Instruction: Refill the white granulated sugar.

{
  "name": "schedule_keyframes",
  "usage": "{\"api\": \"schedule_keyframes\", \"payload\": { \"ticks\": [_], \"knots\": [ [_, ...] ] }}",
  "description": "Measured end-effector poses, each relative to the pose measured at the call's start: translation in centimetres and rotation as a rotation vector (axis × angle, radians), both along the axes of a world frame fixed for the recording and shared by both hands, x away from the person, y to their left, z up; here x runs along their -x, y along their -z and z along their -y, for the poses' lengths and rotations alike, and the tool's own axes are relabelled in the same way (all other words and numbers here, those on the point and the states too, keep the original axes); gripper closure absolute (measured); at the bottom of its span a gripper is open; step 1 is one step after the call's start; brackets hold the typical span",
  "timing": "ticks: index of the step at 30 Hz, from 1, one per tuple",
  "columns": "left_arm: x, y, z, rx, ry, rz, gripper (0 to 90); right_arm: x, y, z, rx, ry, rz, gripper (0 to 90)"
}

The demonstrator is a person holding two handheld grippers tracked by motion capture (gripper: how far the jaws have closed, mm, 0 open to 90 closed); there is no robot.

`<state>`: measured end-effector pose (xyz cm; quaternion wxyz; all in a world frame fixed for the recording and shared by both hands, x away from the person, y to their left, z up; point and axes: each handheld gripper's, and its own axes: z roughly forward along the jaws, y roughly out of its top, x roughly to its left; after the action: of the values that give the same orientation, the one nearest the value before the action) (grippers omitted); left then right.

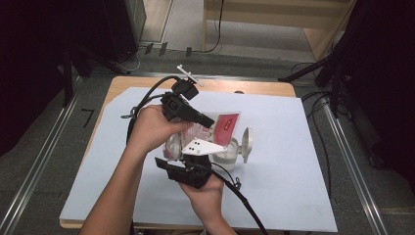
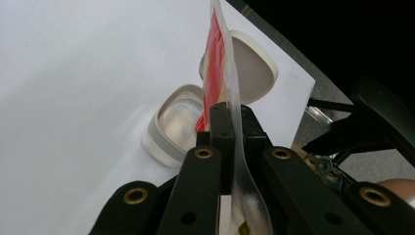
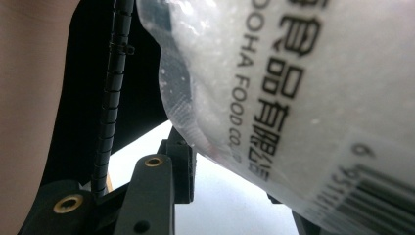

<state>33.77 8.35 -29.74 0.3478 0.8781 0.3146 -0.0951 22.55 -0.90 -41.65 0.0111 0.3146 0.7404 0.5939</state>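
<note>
A clear plastic pouch (image 1: 226,123) with a red label and white grains inside hangs above the table. My left gripper (image 1: 210,121) is shut on its flat sealed edge; in the left gripper view the pouch (image 2: 218,63) rises edge-on from the closed left gripper (image 2: 234,122). My right gripper (image 1: 192,155), under its grey plate, grips the pouch's bulging lower part. In the right gripper view the printed pouch (image 3: 293,73) sits between the jaws of the right gripper (image 3: 237,181). Below stands a small open container (image 1: 229,155) with its lid (image 1: 247,142) swung up; the container (image 2: 178,122) looks empty.
A white sheet (image 1: 293,171) covers the wooden table (image 1: 264,88). Black cables (image 1: 147,100) trail from both grippers. Both forearms come in from the bottom edge. Dark stands and floor rails flank the table.
</note>
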Motion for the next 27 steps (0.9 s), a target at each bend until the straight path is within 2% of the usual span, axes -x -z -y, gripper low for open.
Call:
{"api": "schedule_keyframes", "payload": {
  "ticks": [7,15,27],
  "knots": [
    [0.06,-0.11,0.04,0.005,-0.005,0.014,89.6,0.00,-0.12,0.03,0.006,0.004,0.004,63.2],
    [-0.11,0.03,-0.16,0.004,-0.012,0.009,89.8,-0.31,0.00,-0.11,0.009,0.000,-0.006,62.0],
    [0.24,-0.23,-0.54,-0.017,-0.010,0.005,89.7,0.00,-0.12,-0.54,-0.002,-0.015,-0.010,62.1]
  ]
}}
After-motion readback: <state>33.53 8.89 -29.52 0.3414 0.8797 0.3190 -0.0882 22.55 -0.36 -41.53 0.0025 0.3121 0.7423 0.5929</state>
